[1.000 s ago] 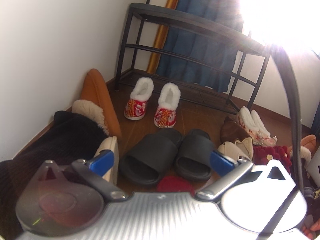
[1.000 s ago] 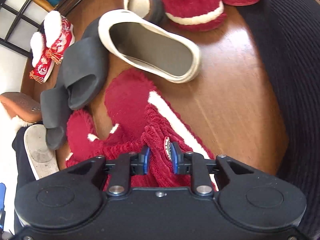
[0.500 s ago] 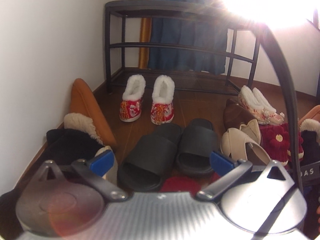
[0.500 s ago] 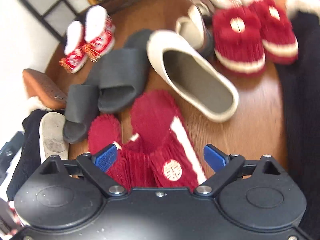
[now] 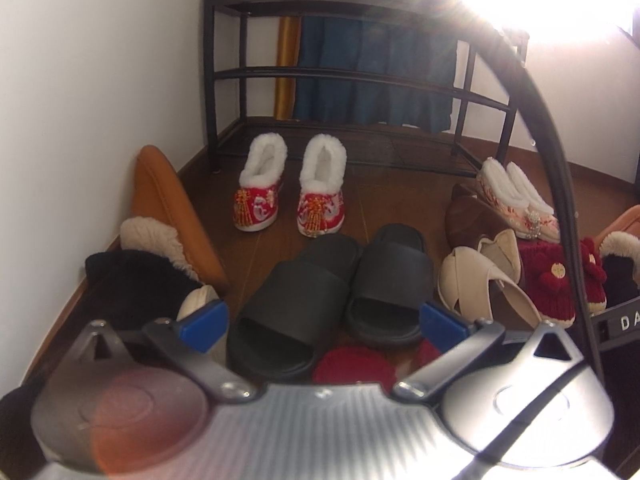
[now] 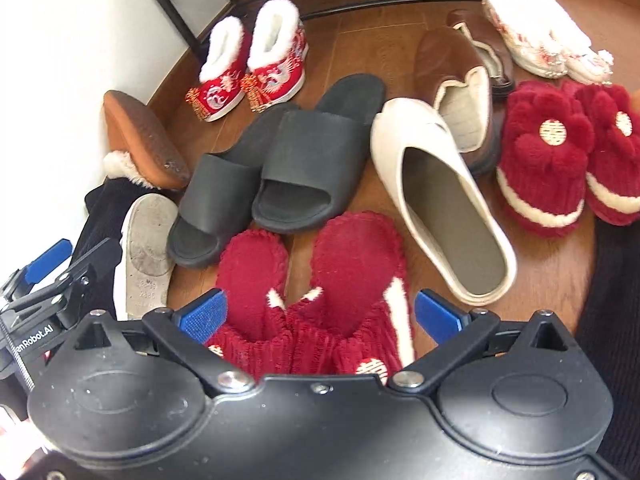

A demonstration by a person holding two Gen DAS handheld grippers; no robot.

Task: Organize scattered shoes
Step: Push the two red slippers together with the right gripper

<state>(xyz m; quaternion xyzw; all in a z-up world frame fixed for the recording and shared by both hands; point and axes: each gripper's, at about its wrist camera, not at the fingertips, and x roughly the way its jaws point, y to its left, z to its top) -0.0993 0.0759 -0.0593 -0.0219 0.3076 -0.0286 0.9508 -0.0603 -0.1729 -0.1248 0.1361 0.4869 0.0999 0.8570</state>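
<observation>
A pair of red knit slippers (image 6: 352, 272) lies side by side on the wooden floor, right under my right gripper (image 6: 320, 314), which stands open with nothing held. Beyond them sits a pair of black slides (image 6: 280, 160). A cream slipper (image 6: 440, 200) lies to their right, next to a brown slipper (image 6: 448, 64). My left gripper (image 5: 323, 322) is open and empty, low over the black slides (image 5: 332, 292). Red embroidered boots with white fur (image 5: 292, 188) stand paired in front of the black shoe rack (image 5: 360, 76).
Red flower slippers (image 6: 544, 160) and a pale embroidered pair (image 6: 536, 32) sit at the right. An orange fur-lined slipper (image 5: 168, 204) leans against the white wall at left, beside a white-soled shoe (image 6: 146, 252) lying sole up. A dark sleeve fills the right edge.
My right gripper went from shut on a red knit slipper to open and drew back, leaving both slippers side by side. The left gripper stayed open and turned to face the rack.
</observation>
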